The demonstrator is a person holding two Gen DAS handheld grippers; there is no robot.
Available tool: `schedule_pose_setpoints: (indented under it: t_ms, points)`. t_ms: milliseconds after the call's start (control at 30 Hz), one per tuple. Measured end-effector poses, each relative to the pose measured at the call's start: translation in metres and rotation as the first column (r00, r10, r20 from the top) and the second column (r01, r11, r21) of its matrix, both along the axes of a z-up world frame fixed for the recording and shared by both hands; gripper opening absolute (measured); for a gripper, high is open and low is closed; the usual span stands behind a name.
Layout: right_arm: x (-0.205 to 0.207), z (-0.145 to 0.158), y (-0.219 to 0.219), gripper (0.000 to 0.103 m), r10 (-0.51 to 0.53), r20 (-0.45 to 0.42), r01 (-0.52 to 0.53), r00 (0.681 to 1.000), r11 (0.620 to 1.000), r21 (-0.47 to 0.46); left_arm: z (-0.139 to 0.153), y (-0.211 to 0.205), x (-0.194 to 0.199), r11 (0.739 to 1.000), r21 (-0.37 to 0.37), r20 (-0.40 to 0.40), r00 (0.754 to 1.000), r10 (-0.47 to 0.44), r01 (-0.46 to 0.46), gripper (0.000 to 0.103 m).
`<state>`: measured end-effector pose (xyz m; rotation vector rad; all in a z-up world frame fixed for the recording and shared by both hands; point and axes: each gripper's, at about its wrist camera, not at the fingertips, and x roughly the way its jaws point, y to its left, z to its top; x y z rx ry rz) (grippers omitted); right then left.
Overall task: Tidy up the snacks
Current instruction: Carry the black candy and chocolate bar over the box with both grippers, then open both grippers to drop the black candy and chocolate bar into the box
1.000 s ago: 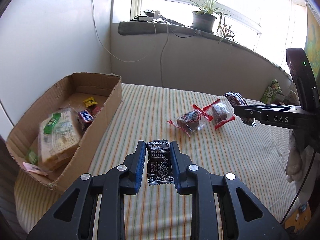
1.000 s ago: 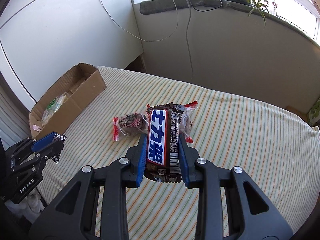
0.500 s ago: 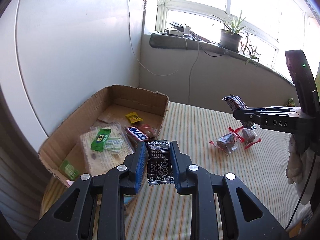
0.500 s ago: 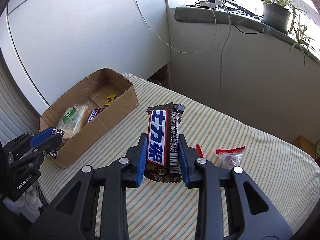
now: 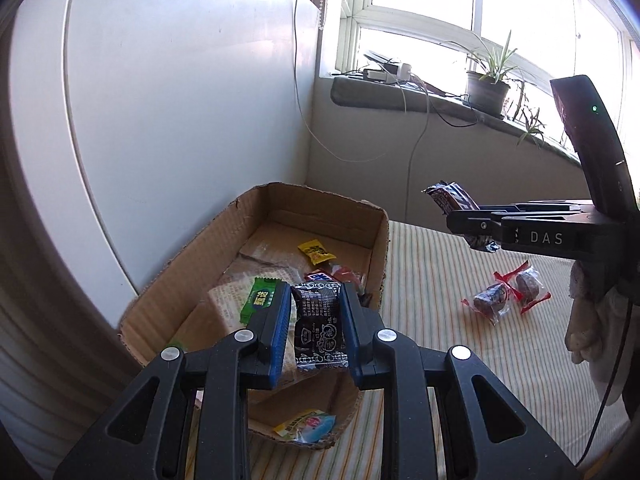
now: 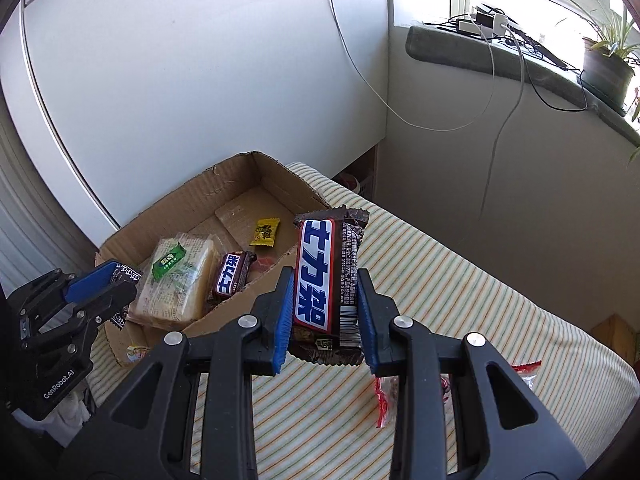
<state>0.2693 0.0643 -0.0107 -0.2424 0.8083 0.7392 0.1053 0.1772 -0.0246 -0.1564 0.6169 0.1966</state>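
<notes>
Snickers bar (image 6: 324,276) clamped in right gripper (image 6: 324,320) beside cardboard box (image 6: 240,168) | left gripper (image 5: 316,332) clamps black sachet (image 5: 319,330) over box | risk: early release lands bar outside box wall

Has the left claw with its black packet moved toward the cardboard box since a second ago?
Yes. The left claw and its black packet were over the striped cloth beside the cardboard box; now they hang over the box's near end.

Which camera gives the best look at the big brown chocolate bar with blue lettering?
The right wrist view: the big brown chocolate bar with blue lettering stands upright, centred and close, label readable, between the right hand-held gripper's blue pads. The left wrist view shows the bar small, far off and half hidden by that gripper.
</notes>
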Motion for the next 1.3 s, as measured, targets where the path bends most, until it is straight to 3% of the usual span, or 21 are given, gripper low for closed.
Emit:
schedule_pose_setpoints:
  t_ms: [600, 1133, 1167, 1233, 1267, 1300]
  points:
    - [0.016, -0.019, 0.075, 0.03, 0.087, -0.024, -0.087, 0.996, 0.996, -0.023, -0.005, 0.033, 0.002, 0.999, -0.015, -0.007, 0.999, 0.052, -0.052, 0.023]
    - [0.023, -0.023, 0.091, 0.03, 0.097, -0.029, -0.098, 0.995, 0.995, -0.027, -0.005, 0.036, 0.005, 0.998, -0.015, -0.011, 0.998, 0.06, -0.06, 0.025]
    - [0.022, -0.023, 0.091, 0.032, 0.096, -0.023, -0.097, 0.995, 0.995, -0.03, -0.005, 0.036, 0.005, 0.998, -0.016, -0.01, 0.998, 0.06, -0.061, 0.026]
    - [0.022, -0.021, 0.09, 0.054, 0.09, -0.011, -0.09, 0.996, 0.995, -0.034, -0.004, 0.036, 0.005, 0.998, -0.014, -0.01, 0.998, 0.061, -0.061, 0.036]
    - [0.021, -0.02, 0.089, 0.06, 0.086, -0.001, -0.086, 0.996, 0.996, -0.033, -0.004, 0.035, 0.004, 0.998, -0.013, -0.007, 0.998, 0.062, -0.062, 0.047]
    - [0.021, -0.018, 0.087, 0.066, 0.083, 0.009, -0.082, 0.997, 0.996, -0.031, -0.004, 0.035, 0.003, 0.998, -0.012, -0.005, 0.998, 0.062, -0.062, 0.049]
